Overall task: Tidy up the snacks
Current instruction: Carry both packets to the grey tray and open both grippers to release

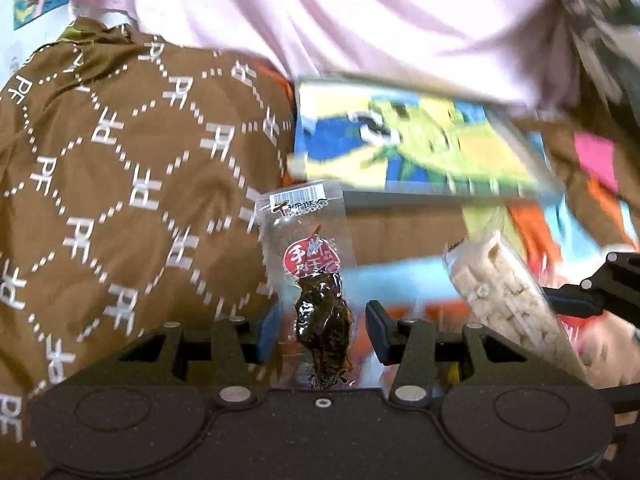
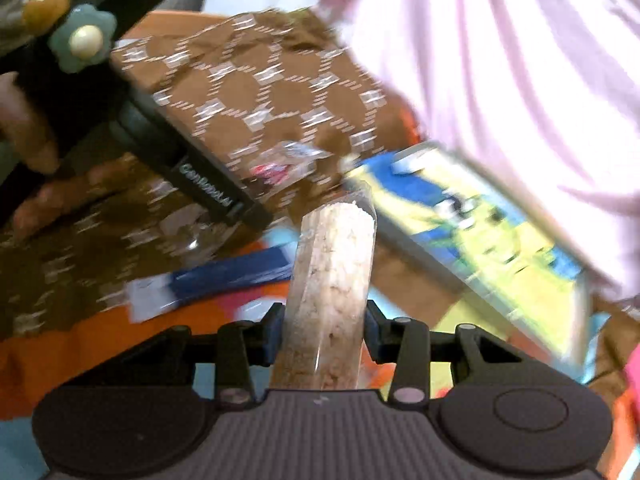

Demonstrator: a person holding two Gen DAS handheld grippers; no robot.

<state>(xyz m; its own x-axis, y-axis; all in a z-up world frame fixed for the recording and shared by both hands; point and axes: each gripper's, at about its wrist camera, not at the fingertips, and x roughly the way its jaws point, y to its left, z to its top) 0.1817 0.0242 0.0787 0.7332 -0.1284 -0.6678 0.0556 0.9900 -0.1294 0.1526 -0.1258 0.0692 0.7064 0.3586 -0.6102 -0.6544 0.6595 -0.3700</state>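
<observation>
A clear packet of dark dried snack with a red label (image 1: pixel 316 280) stands upright between the fingers of my left gripper (image 1: pixel 322 332), which is shut on it. My right gripper (image 2: pixel 324 328) is shut on a long clear-wrapped bar of pale puffed-rice crackers (image 2: pixel 332 264). That cracker bar (image 1: pixel 508 300) also shows at the right of the left wrist view, slanting up beside one black fingertip (image 1: pixel 592 292) of the right gripper. In the right wrist view the left gripper's black body (image 2: pixel 188 160) crosses the upper left, with the dark snack packet (image 2: pixel 280 164) at its tip. Both packets are held in the air.
A box with a blue, green and yellow cartoon picture (image 1: pixel 420 140) (image 2: pixel 480 220) lies ahead. A brown bag with a white lattice print (image 1: pixel 120 180) (image 2: pixel 260 80) fills the left. A person in a pink shirt (image 1: pixel 360 20) stands behind. A blue packet (image 2: pixel 232 276) lies on orange cloth.
</observation>
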